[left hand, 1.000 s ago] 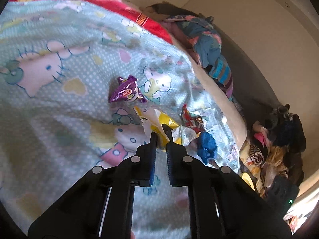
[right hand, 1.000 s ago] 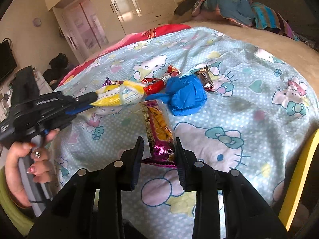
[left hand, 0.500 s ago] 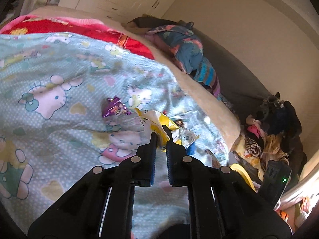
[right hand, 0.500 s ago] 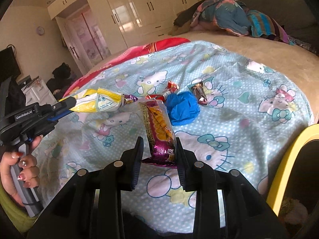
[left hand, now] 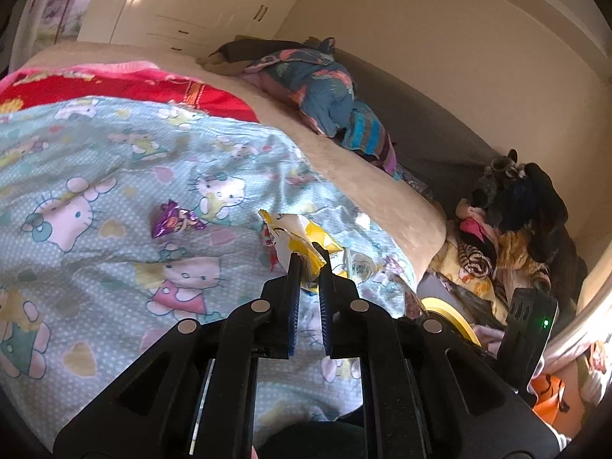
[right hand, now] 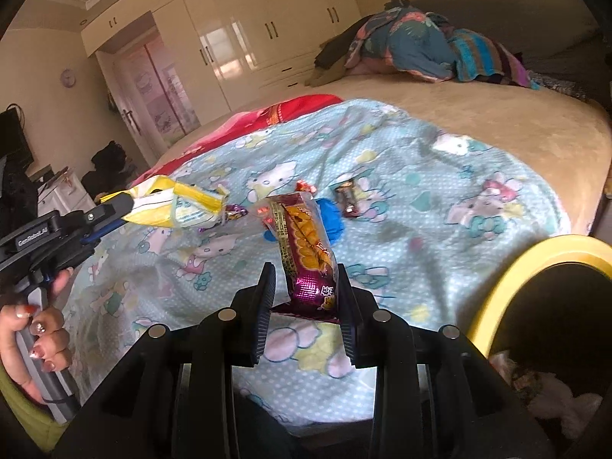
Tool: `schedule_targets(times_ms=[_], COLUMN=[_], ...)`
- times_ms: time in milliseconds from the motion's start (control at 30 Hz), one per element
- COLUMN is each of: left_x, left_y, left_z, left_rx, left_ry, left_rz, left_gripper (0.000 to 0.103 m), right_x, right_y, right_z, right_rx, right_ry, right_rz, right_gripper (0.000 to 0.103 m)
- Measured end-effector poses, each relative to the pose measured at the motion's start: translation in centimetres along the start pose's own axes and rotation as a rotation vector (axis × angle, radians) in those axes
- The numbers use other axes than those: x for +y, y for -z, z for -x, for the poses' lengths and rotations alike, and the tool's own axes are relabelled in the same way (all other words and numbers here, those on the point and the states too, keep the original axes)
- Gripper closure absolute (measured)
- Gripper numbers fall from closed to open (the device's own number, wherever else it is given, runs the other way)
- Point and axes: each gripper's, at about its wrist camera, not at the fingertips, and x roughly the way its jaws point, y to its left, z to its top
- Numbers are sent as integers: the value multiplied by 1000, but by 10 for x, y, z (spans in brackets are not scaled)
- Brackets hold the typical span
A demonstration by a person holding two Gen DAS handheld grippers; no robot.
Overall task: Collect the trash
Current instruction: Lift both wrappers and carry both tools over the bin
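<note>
While both wrappers are held clear of bed (right hand: 497,122), each to be carried over yellow-rimmed bin (right hand: 508,264) before release. Left gripper (left hand: 309,256) clenched on yellow wrapper (left hand: 302,235); right gripper (right hand: 304,287) grasping purple snack pack (right hand: 306,244). Counted on blanket (right hand: 401,176): one blue wad (right hand: 331,218), one brown wrapper (right hand: 346,195), one red (right hand: 306,186), one purple foil (left hand: 174,218).

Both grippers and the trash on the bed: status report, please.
Left gripper shut on yellow wrapper. Right gripper shut on purple snack packet. Yellow-rimmed bin near right gripper, path clear. Blue glove, small wrappers remain on blanket.
</note>
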Motion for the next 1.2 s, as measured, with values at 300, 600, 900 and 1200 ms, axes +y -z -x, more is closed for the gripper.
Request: schedule_targets(times_ms=[300, 600, 900, 1200], left_x=[-29, -54, -79, -99], left_y=[6, 13, 25, 37], left_z=[0, -4, -12, -19], left_rx=[7, 22, 53, 83], left_ry=[57, 94, 129, 152], left_rz=[-56, -106, -160, -208], left_gripper=[97, 97, 97, 97], right_x=[-29, -49, -68, -92], right_y=[-4, -3, -2, 3], right_z=[32, 54, 71, 87], right_rx=[-49, -80, -106, -132], right_ry=[59, 102, 143, 201], right_rz=[-52, -93, -128, -169], right_gripper=[73, 73, 73, 73])
